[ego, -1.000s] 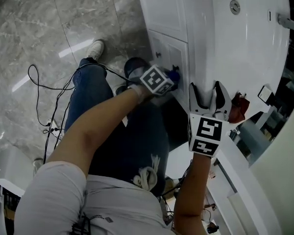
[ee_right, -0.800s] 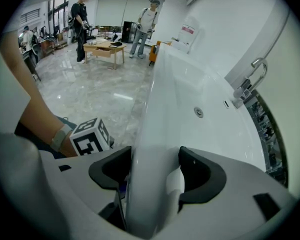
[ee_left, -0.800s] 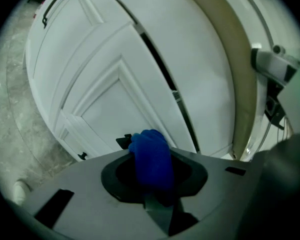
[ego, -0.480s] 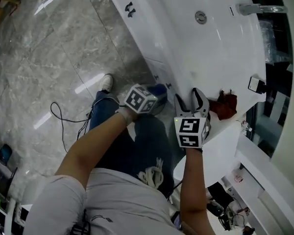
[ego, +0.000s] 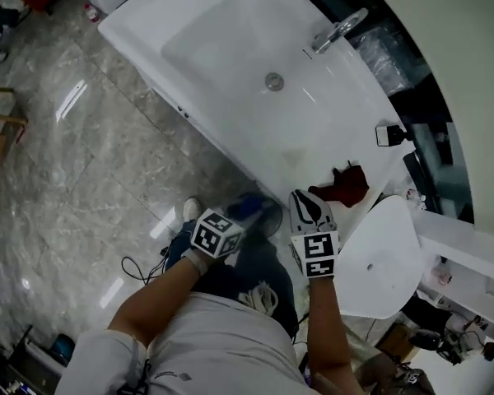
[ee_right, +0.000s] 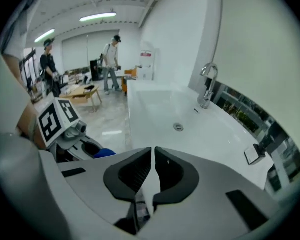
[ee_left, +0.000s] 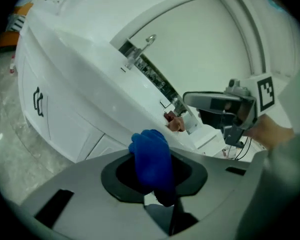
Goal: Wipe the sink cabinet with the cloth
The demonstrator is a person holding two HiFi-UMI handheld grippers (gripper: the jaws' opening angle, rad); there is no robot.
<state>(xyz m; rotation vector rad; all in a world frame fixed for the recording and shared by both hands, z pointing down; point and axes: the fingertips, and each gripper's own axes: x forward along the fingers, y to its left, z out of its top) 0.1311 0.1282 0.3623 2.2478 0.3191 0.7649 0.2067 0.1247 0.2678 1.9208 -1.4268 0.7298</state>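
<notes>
My left tongs [ee_left: 152,179] clench the blue cloth [ee_left: 151,156], at the lower centre of the left gripper view, with the cabinet [ee_left: 65,119] behind it. My right tongs [ee_right: 153,171] have just closed on nothing, with the sink [ee_right: 160,109] above them.

White sink cabinet [ego: 136,25]; dark red item [ego: 343,185] on top.

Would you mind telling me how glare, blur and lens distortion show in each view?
Head view: streaks of glare on the marble floor, and the white sink nearly washes out. Left gripper view: strong fisheye bend, dark corners, the blue cloth soft at close range. Right gripper view: same fisheye curve, bright ceiling light strips, the distant people small and soft.
</notes>
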